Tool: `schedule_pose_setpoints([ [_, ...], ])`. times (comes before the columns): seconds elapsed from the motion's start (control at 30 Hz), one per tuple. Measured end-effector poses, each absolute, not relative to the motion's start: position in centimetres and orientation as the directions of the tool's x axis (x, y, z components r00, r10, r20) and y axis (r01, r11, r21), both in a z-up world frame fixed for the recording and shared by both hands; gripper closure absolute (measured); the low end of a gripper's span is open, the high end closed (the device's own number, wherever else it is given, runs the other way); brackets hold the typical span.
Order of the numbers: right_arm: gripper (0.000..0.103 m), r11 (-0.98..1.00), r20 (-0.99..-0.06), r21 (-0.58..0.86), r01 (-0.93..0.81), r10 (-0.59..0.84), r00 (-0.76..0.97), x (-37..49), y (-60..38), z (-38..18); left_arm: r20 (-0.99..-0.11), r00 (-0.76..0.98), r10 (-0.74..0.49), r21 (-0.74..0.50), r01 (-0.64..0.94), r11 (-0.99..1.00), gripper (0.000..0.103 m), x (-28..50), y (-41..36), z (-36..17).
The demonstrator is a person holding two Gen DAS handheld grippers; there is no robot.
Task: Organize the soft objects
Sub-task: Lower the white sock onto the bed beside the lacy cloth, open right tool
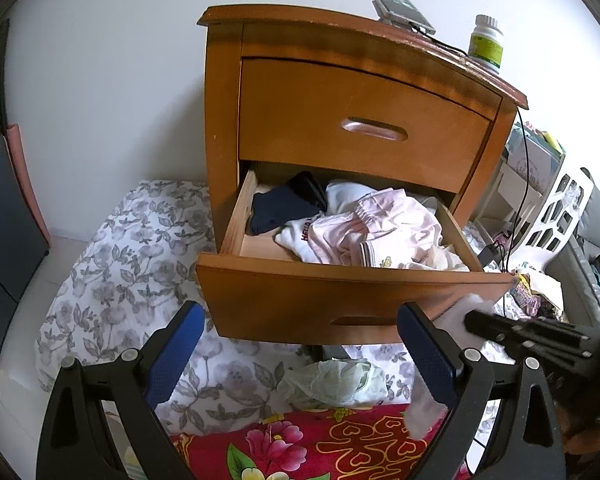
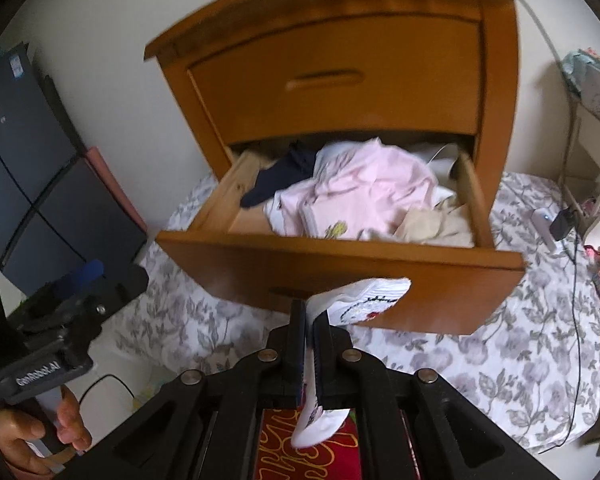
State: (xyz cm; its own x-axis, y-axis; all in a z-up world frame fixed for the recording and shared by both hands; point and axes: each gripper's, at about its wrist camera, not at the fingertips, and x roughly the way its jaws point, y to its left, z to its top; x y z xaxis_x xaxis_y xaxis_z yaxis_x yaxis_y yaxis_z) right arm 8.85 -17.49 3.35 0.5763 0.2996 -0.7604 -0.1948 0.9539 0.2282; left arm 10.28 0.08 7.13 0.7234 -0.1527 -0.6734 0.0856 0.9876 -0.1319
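Legible writing: "GenRobot.AI" in white on the handle of the left claw (image 2: 80, 276), seen from the right wrist view; "HELLO" in dark red on a white garment (image 1: 300, 236) in the drawer. The bottle label cannot be read.

Setting: a wooden nightstand (image 1: 352, 92), orange-brown with a smooth finish and a curved front, stands against a plain white wall. Its upper drawer is closed; the lower drawer (image 1: 340, 296) is pulled out. A grey floral sheet (image 1: 140, 248) covers the surface beneath and beside it, with a red floral cloth (image 1: 300, 444) nearest the cameras. A white-capped green bottle (image 1: 487, 44) and a flat grey device (image 1: 400, 8) sit on top.

Contents: crumpled pink clothing (image 1: 392, 232), a dark navy item (image 1: 280, 208) and cream fabric fill the drawer. A pale green mesh garment (image 1: 332, 384) lies on the sheet below the drawer front.

Left claw (image 1: 300, 352): jaws spread wide, blue pads, holding nothing.

Right claw (image 2: 309, 340): jaws closed tight on a white sock (image 2: 360, 300) with a stitched pattern, held in front of the drawer front, ends hanging above and below the grip.
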Motion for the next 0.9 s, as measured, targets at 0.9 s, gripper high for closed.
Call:
schedule_pose_setpoints([
  [0.9, 0.097, 0.965, -0.895, 0.183, -0.188, 0.243, 0.375, 12.3, -14.8, -4.6, -0.729, 0.664, -0.163, -0.143, 0.085, 0.986, 0.006, 12.2, 0.4, 4.5],
])
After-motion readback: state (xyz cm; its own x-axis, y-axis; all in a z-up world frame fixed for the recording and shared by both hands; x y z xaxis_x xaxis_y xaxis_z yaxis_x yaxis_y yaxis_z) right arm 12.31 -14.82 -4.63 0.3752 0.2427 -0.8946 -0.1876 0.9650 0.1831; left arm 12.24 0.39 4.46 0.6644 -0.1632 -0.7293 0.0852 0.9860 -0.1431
